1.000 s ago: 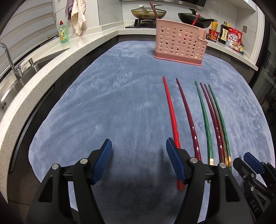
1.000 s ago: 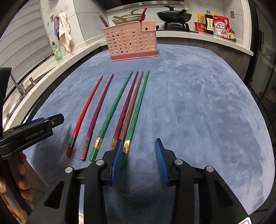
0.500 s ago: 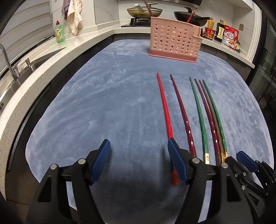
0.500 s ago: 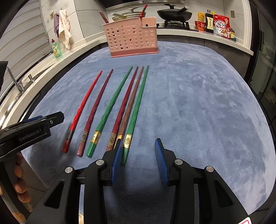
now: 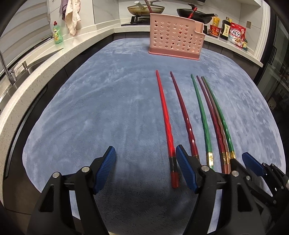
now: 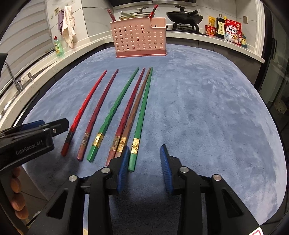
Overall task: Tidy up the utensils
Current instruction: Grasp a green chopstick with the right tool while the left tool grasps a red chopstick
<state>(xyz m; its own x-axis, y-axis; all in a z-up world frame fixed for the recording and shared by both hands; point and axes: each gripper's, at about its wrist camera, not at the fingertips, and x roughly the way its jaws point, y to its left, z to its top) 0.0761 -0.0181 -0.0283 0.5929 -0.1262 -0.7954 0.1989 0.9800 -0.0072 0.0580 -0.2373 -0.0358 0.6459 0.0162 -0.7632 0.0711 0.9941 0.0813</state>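
Observation:
Several chopsticks lie side by side on a blue mat (image 5: 90,108): a bright red one (image 5: 165,115) (image 6: 84,108), a dark red one (image 5: 184,117) (image 6: 99,112), a green one (image 5: 203,117) (image 6: 117,106), then a dark red, a brown and a green one (image 6: 142,112) close together. A pink perforated utensil holder (image 5: 175,38) (image 6: 140,38) stands upright at the mat's far end. My left gripper (image 5: 145,170) is open and empty, its right finger beside the bright red chopstick's butt end. My right gripper (image 6: 144,166) is open and empty, just behind the right-hand chopsticks' butt ends.
A sink with a tap (image 5: 7,72) and a green soap bottle (image 5: 58,32) are on the counter at left. Pans on a hob (image 5: 146,8) and food packets (image 5: 234,34) stand behind the holder. The mat (image 6: 207,108) spreads right of the chopsticks.
Both grippers have drawn back toward the near edge, so the chopsticks' butt ends now show in front of the fingers. The chopsticks have not moved.

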